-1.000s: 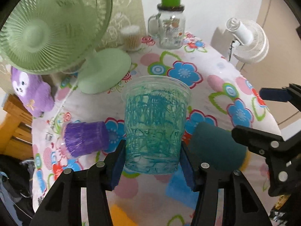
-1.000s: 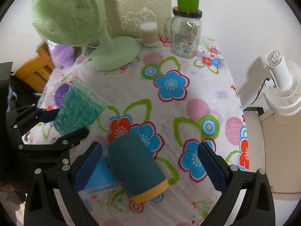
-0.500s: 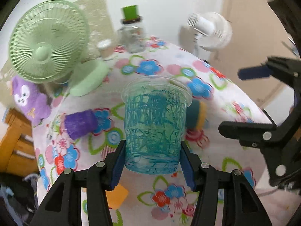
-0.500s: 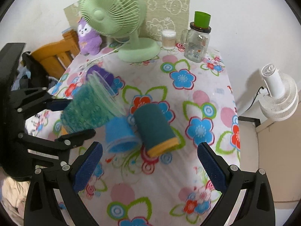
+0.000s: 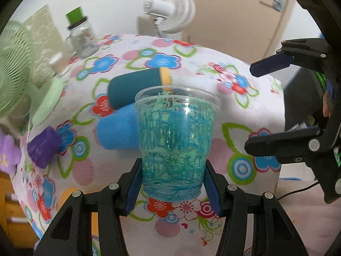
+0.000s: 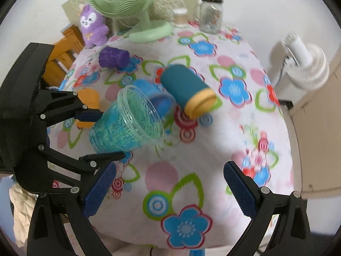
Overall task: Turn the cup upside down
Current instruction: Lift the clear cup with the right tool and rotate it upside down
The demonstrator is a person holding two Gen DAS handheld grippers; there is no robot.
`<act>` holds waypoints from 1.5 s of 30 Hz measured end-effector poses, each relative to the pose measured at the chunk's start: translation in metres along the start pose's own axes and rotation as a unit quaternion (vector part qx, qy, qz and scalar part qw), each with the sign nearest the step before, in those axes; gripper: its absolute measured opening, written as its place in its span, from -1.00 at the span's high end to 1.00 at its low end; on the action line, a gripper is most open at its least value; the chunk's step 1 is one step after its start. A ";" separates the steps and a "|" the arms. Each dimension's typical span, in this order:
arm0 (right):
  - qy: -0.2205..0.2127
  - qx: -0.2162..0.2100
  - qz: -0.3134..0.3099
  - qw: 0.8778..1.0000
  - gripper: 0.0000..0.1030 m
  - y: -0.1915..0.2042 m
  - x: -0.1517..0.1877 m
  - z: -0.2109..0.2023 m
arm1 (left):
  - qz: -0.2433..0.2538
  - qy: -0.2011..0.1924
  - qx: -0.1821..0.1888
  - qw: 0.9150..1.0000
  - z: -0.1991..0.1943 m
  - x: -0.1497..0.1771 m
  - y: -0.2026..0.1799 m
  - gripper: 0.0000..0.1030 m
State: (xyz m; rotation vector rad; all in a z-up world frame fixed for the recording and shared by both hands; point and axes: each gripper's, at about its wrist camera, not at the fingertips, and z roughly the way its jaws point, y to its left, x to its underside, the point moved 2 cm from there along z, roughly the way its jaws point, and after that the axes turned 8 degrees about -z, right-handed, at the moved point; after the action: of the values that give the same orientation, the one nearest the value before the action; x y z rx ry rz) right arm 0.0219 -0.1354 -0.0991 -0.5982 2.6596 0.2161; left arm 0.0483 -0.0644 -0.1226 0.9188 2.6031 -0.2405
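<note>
My left gripper (image 5: pixel 171 183) is shut on a clear plastic cup with blue-green scribbles (image 5: pixel 174 140), gripped near its base. In the right wrist view the cup (image 6: pixel 125 121) hangs above the flowered tablecloth (image 6: pixel 213 149), tilted with its open mouth toward the right, held by the left gripper (image 6: pixel 106 132). My right gripper (image 6: pixel 169 189) is open and empty, near the table's front edge; it shows at the right of the left wrist view (image 5: pixel 264 106).
A teal cup with a yellow rim (image 6: pixel 187 91), a blue cup (image 6: pixel 157 100), a purple cup (image 6: pixel 114 57) and an orange cup (image 6: pixel 87 106) lie on the table. A green fan (image 6: pixel 125 6), glass jar (image 6: pixel 211 15) and purple plush (image 6: pixel 92 27) stand at the back. A white fan (image 6: pixel 304 64) stands beyond the right edge.
Both grippers have risen and pulled back from the table. The left gripper has swung right with the cup, which now tilts further on its side.
</note>
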 end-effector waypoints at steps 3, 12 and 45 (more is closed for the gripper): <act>0.004 0.002 0.019 1.000 -0.98 0.001 0.011 0.003 | 0.024 0.001 0.016 1.000 0.004 0.005 -0.007 -0.08; 0.027 0.001 0.051 0.998 -0.98 0.003 0.037 0.023 | 0.099 0.014 0.037 0.994 0.032 0.020 -0.029 -0.08; 0.036 -0.085 -0.345 0.934 -0.98 0.041 -0.037 0.037 | -0.351 0.082 -0.070 0.930 0.001 0.068 0.010 -0.77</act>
State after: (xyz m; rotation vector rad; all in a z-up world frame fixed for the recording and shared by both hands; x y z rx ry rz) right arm 0.0475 -0.0765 -0.1151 -1.5654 2.3282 0.2159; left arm 0.0055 -0.0181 -0.1505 -0.0794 2.9591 -0.1553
